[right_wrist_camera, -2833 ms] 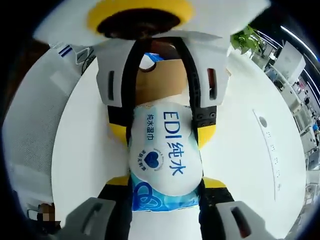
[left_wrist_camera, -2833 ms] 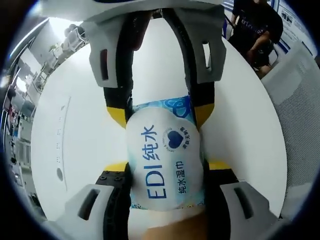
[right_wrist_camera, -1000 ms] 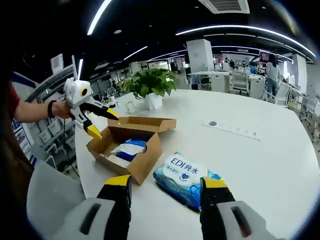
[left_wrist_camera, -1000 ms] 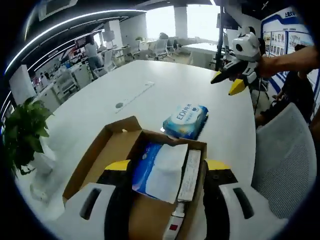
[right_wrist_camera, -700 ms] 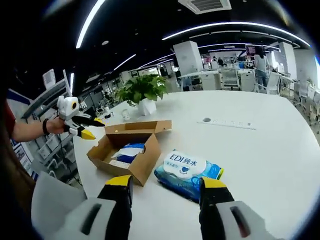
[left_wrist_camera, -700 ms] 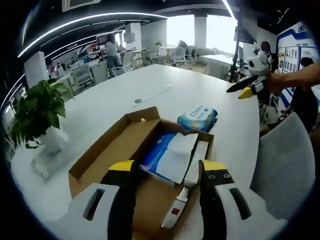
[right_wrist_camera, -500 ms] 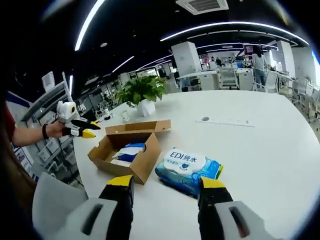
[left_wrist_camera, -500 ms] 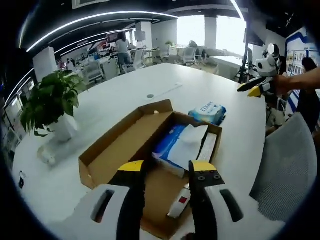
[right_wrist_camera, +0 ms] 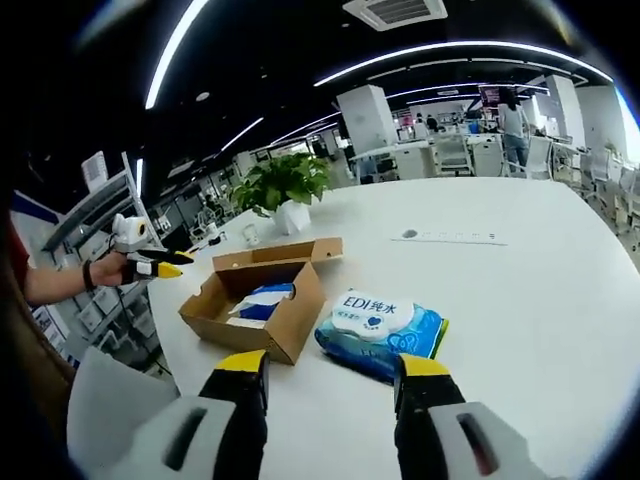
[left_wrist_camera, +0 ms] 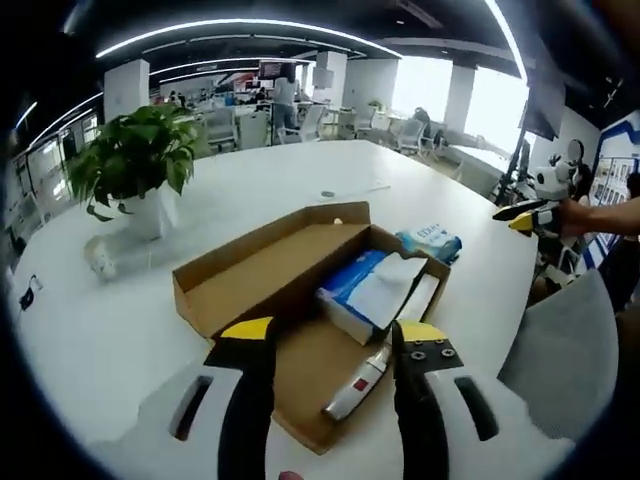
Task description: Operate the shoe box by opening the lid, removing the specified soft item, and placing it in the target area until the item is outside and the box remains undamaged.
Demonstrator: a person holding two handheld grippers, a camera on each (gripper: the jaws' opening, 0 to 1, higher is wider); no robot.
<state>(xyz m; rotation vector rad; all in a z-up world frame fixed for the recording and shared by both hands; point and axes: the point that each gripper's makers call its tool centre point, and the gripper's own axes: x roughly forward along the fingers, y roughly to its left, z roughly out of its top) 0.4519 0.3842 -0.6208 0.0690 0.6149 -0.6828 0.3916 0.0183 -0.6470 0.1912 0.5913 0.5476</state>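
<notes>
Left gripper view: the left gripper (left_wrist_camera: 330,345) has its jaws apart and empty above the open shoe box (left_wrist_camera: 270,275) on the white surface (left_wrist_camera: 120,320); the wipes pack (left_wrist_camera: 430,241) lies just beyond the box.

Right gripper view: the right gripper (right_wrist_camera: 325,375) hangs with jaws apart, holding nothing, above the wipes pack (right_wrist_camera: 380,320), which lies on the surface beside the shoe box (right_wrist_camera: 255,295), near the surface's edge.

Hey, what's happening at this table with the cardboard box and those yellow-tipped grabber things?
A person is working with two hand-held grippers at a white table. The cardboard shoe box sits open, with a blue and white soft pack and a slim white item lying inside. A blue pack of wet wipes lies on the table just outside the box, beside its end. The left gripper and right gripper both look open and hold nothing, pulled back from the box.
</notes>
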